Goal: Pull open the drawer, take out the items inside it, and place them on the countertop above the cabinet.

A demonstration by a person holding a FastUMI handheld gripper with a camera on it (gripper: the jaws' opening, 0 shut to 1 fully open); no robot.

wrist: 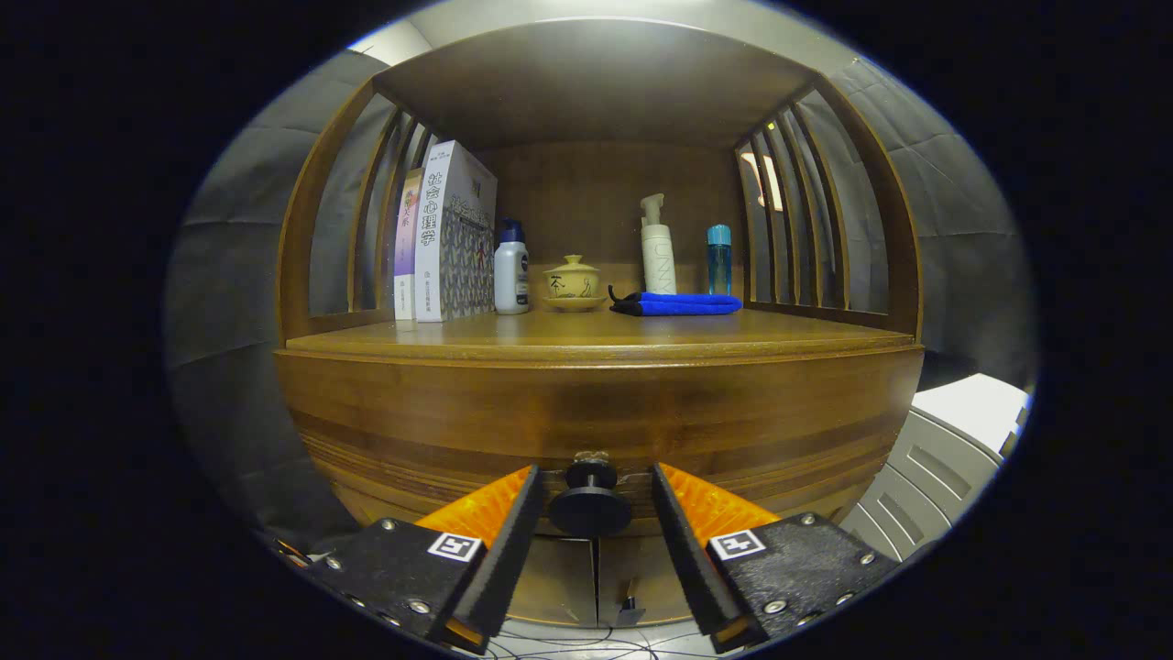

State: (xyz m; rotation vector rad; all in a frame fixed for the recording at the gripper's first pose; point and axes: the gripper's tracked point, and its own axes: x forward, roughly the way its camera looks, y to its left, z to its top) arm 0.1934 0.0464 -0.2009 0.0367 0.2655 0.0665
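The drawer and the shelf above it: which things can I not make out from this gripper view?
- Drawer contents: hidden, the front is closed.
- Grip on the knob: the gripper fingers stand either side of it, with gaps showing; contact is not seen.
- Towel: a dark piece at its left end, too small to identify.
- Pump bottle label: too small to read.

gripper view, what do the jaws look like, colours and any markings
The gripper has two wedge-shaped jaws. Each has a ribbed orange outer face, a black foam-like pad lining the inner face, and a rough black base plate fixed with silver screws. Each base plate carries a small square black-and-white marker tag. The jaws stand apart on either side of the black drawer knob, not pressing on it.
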